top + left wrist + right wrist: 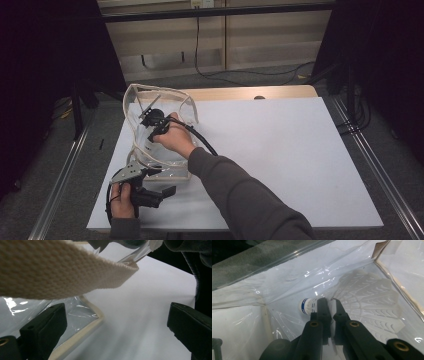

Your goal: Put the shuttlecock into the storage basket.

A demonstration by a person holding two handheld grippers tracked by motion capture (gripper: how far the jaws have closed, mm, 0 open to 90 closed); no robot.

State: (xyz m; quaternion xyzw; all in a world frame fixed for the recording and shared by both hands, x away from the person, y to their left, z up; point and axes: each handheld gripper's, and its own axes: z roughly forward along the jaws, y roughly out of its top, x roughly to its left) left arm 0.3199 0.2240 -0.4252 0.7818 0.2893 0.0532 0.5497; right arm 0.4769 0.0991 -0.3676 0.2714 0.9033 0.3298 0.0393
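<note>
strap (67, 270): woven cream band, right at the left gripper's camera, hanging across the top of its view
left gripper (117, 327): jaws wide apart, nothing between them; bare white table (140, 315) under the gap
left gripper, high view (142, 192): near table edge, just beside the bag's near corner, held in the left hand (122, 200)
bag (160, 132): clear plastic, cream trim, on the left part of the table, mouth up and open
bag edge (82, 332): cream seam runs next to the left jaw; contact unclear, blurred
right gripper (331, 302): jaws nearly together, clamped on the shuttlecock (362, 307)
shuttlecock: white plastic skirt, white cork with blue band; inside the bag, lying against its clear wall
right hand (175, 137): reaches into the bag from above, gripper (152, 117) inside it
cable (202, 140): trails from right gripper over bag rim
</note>
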